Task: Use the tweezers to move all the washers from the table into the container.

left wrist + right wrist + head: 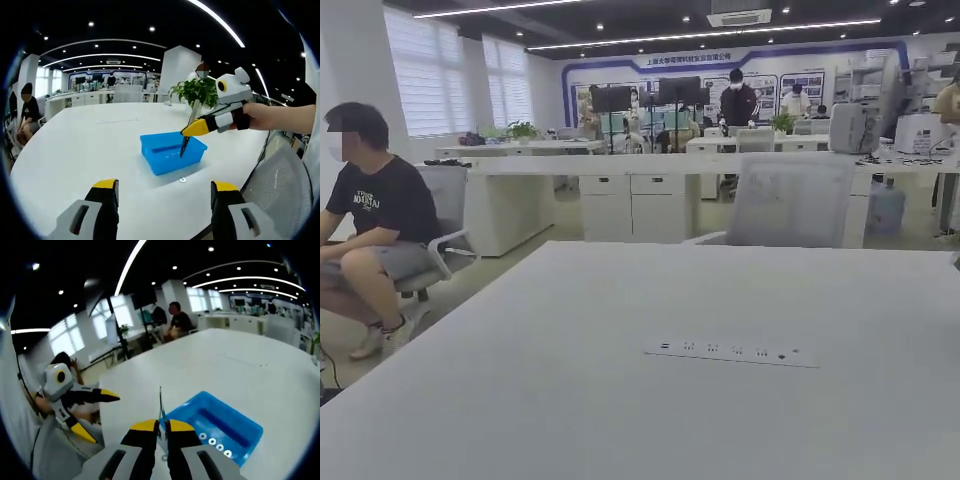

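Gripping tweezers [161, 407], the right tool [163, 427] hovers over the container [200, 409] (left tool [165, 185] gapes wide).

Left gripper [162, 186]: jaws spread wide apart, pointing forward. Right gripper [162, 427]: jaws pinched together on tweezers [160, 404], nose tilted downward. A hand [263, 116] wraps its rear grip, bare forearm behind.

White table [75, 145] carries blue container [172, 152], one washer [182, 179].
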